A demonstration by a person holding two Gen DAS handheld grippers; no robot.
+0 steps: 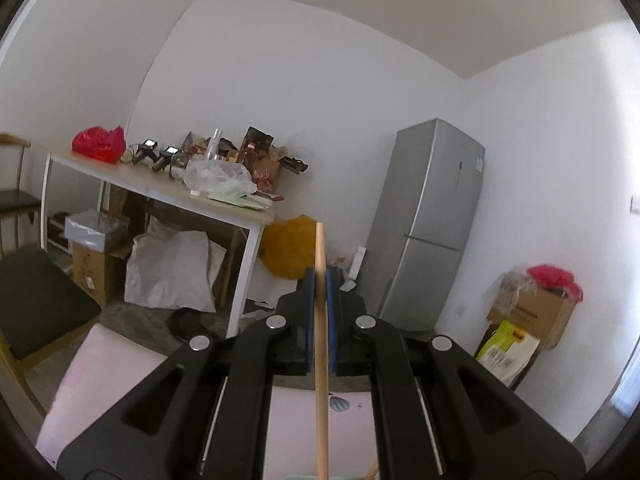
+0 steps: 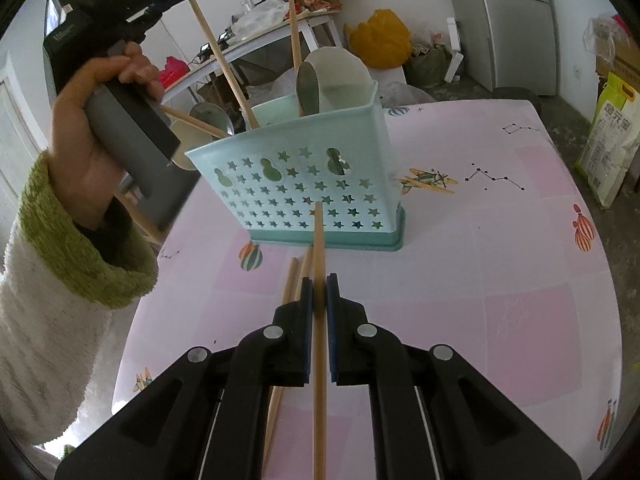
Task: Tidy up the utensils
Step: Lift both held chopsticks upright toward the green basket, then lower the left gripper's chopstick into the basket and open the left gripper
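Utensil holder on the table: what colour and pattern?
Light teal utensil holder with star cut-outs; clearest in the right wrist view.

The yellow-green bag (image 2: 610, 136) on the floor beside the table carries large Chinese characters that look like 金元宝. The sticker on the fridge (image 1: 479, 163), the print on the cardboard box (image 1: 536, 314) and the gripper's label are too blurred to read.

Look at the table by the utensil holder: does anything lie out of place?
Yes. Two loose wooden sticks lie flat on the pink table before the teal holder, while other utensils stand inside.
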